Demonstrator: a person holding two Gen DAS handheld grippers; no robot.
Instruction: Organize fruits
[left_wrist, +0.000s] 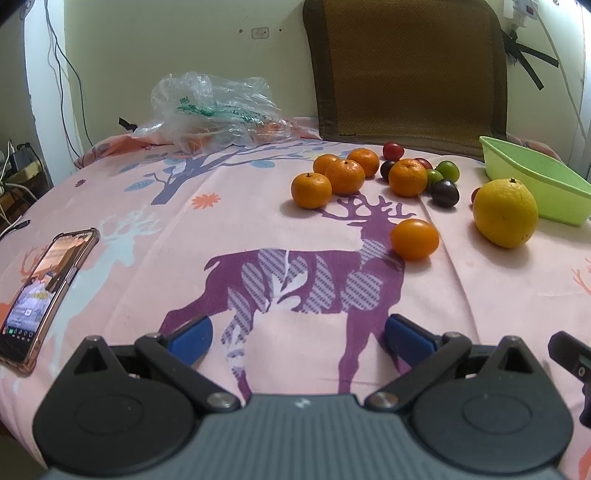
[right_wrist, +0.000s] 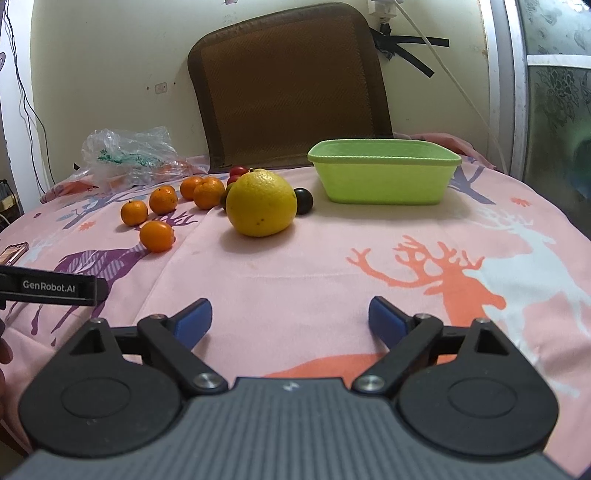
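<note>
Left gripper: the left gripper (left_wrist: 297, 334) hangs low over the pink deer-print cloth (left_wrist: 258, 206), blue pads spread wide, nothing between them.
Right gripper: same story for the right gripper (right_wrist: 290, 319), jaws apart and empty, aimed up the cloth.
Big fruit: the large yellow citrus (right_wrist: 261, 202) sits at about 12 o'clock from the right gripper, a touch toward 11, with bare cloth all the way to it. From the left gripper it lies out at 2 o'clock.
Long axis: the citrus is nearly round, slightly wider than tall as it lies, so I'd say no approach angle is favoured.
Bin: the green bin (right_wrist: 384, 177) looks empty as far as its inside shows, and stands at 1 o'clock of the right gripper, just beyond and right of the citrus, not touching it.
Small fruit: the mandarins (left_wrist: 345, 176) cluster at 1 o'clock of the left gripper, one stray mandarin (left_wrist: 414, 239) nearer; dark and green plums (left_wrist: 445, 192) huddle behind.
Nearer arm: right for the citrus and bin, left for the mandarins, by my reading.
Off to the side: a phone (left_wrist: 40, 291) at 9 o'clock, a plastic bag (left_wrist: 210, 107) at the back.
</note>
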